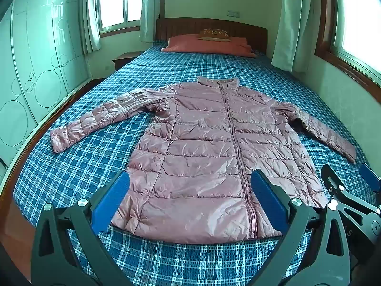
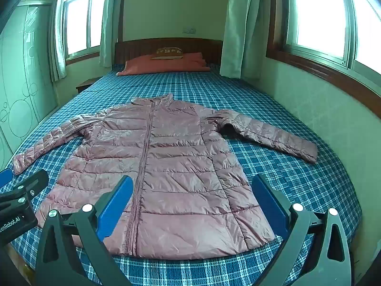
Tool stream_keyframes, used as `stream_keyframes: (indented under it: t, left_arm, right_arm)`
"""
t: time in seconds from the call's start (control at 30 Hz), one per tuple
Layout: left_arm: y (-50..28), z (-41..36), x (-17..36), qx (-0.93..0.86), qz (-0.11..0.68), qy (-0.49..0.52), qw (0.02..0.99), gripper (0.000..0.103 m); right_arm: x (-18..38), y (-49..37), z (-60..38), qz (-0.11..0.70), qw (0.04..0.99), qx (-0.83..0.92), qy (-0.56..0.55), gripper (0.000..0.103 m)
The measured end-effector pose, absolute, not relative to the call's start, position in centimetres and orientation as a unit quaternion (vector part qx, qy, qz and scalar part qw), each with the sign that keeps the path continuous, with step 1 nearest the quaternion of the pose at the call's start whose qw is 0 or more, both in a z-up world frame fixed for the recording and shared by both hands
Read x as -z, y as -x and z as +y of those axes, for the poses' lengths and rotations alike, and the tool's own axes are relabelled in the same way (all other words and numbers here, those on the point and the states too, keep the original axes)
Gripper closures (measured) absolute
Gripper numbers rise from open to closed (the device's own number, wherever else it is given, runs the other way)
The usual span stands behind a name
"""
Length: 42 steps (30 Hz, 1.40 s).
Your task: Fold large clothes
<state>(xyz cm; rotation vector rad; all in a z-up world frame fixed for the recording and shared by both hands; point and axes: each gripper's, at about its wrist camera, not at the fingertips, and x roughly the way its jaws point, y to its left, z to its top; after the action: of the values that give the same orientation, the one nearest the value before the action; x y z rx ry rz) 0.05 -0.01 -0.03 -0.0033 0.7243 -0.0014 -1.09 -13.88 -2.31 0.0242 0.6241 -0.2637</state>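
A pink quilted puffer jacket [image 1: 209, 152] lies flat, zipped, front up on the blue plaid bed [image 1: 95, 164], collar toward the headboard, both sleeves spread out to the sides. It also shows in the right wrist view [image 2: 166, 166]. My left gripper [image 1: 190, 200] is open and empty, hovering above the jacket's hem, left of the zip. My right gripper [image 2: 191, 202] is open and empty above the hem, right of the zip. The right gripper also shows at the right edge of the left wrist view [image 1: 347, 178].
A red pillow [image 1: 207, 45] with a small brown cushion [image 1: 214, 34] lies at the wooden headboard. A wardrobe [image 1: 35, 71] stands to the left, with a nightstand [image 1: 123, 59] beyond it. A wall with windows [image 2: 321, 109] runs along the bed's right side.
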Motion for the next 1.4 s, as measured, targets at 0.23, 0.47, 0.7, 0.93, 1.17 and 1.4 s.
stream_keyframes:
  t: [0.23, 0.47, 0.7, 0.93, 1.17, 1.4]
  left_arm:
    - [0.3, 0.2, 0.2, 0.002, 0.355, 0.009, 0.935, 0.002]
    - [-0.1, 0.6, 0.2, 0.002, 0.36, 0.008, 0.933, 0.002]
    - [0.1, 0.2, 0.2, 0.002, 0.361, 0.008, 0.932, 0.002]
    - [0.1, 0.2, 0.3, 0.002, 0.362, 0.009, 0.932, 0.002]
    - [0.2, 0.2, 0.3, 0.003, 0.359, 0.008, 0.933, 0.002]
    - [0.1, 0.4, 0.4, 0.0, 0.363, 0.01, 0.932, 0.002]
  right_arm:
    - [2.4, 1.0, -14.1, 0.308, 0.943, 0.129, -0.011, 0.004]
    - [2.4, 1.0, -14.4, 0.308, 0.942, 0.129, -0.012, 0.004]
    - [2.8, 1.1, -14.1, 0.309, 0.942, 0.128, -0.011, 0.004]
    - [3.0, 0.8, -13.7, 0.31, 0.942, 0.128, -0.011, 0.004]
    - [2.9, 0.9, -13.6, 0.311, 0.942, 0.128, -0.01, 0.004]
    - [3.1, 1.0, -13.4, 0.311, 0.942, 0.127, -0.01, 0.004]
